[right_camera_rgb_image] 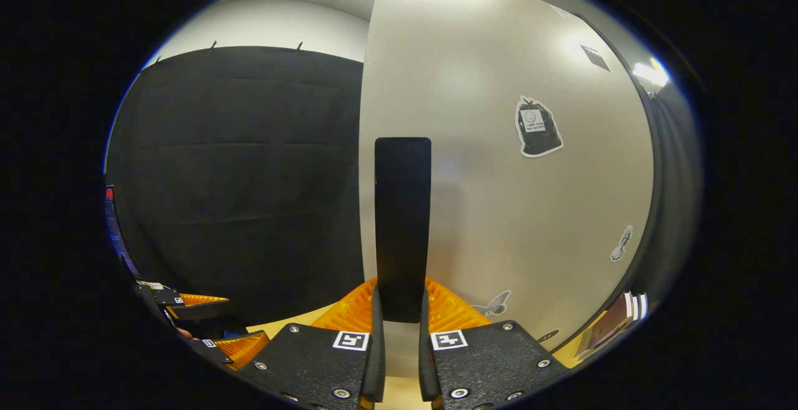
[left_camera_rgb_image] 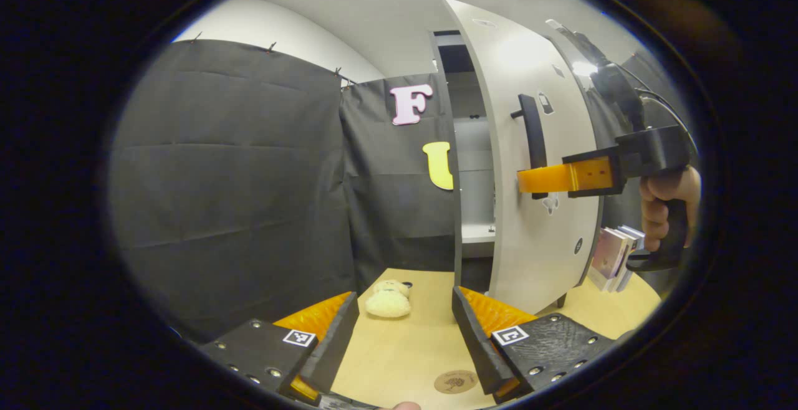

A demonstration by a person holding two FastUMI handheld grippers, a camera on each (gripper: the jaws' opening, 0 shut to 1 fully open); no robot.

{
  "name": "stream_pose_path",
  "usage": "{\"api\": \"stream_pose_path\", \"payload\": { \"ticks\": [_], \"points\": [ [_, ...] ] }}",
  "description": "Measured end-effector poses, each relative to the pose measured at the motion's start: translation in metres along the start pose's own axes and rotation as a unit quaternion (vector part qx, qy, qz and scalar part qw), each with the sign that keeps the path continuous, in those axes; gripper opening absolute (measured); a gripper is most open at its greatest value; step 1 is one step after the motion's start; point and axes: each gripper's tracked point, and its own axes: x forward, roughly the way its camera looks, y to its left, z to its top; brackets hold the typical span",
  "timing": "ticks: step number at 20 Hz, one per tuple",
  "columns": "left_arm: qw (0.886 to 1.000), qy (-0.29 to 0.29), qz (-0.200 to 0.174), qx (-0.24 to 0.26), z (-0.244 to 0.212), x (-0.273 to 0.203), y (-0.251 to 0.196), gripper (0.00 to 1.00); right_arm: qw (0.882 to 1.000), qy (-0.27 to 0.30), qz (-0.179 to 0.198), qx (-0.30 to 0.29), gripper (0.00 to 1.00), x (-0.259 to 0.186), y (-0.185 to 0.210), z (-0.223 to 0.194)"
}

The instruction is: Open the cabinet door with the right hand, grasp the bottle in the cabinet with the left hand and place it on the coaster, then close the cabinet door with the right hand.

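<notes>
Right tool (right_camera_rgb_image: 399,329) is pinching the black door handle (right_camera_rgb_image: 402,223), both fingers pressing on it, holding the cabinet door (left_camera_rgb_image: 536,167) partly swung out so the shelves are reachable. Left tool (left_camera_rgb_image: 405,335) is waiting spread and empty over the bench (left_camera_rgb_image: 405,348), aimed at the gap. Bottle is hidden from here, presumably inside the cabinet. Coaster (left_camera_rgb_image: 456,381) is lying just beside the left tool, ready to receive it.

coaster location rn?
In the left gripper view, the coaster lies on the table by the left gripper's right finger, nearer than the plush toy.
</notes>
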Motion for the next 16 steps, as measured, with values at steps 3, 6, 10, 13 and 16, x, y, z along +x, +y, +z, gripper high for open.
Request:
{"api": "stream_pose_path", "payload": {
  "ticks": [3, 6, 10, 13, 16],
  "points": [
    [1.0, 0.0, -0.001, 0.01, 0.005, -0.003, -0.011, 0.9, 1.0, -0.001, 0.007, 0.003, 0.22, -0.002, -0.003, 0.001],
    [1.0, 0.001, -0.011, 0.01, 0.01, 0.002, -0.011, 0.87, 1.0, 0.002, 0.011, 0.007, 0.22, -0.002, -0.006, 0.005],
    [1.0, -0.002, -0.019, 0.012, 0.016, 0.028, -0.008, 0.89, 1.0, 0.006, 0.014, 0.012, 0.22, -0.003, -0.01, 0.004],
    [1.0, -0.002, -0.027, 0.014, 0.015, 0.051, -0.006, 0.93, 1.0, 0.009, 0.013, 0.019, 0.22, 0.003, -0.013, 0.004],
    [0.999, 0.003, -0.038, 0.011, 0.013, 0.074, -0.004, 0.89, 0.999, 0.013, -0.002, 0.032, 0.22, -0.002, -0.019, 0.005]
  ]
}}
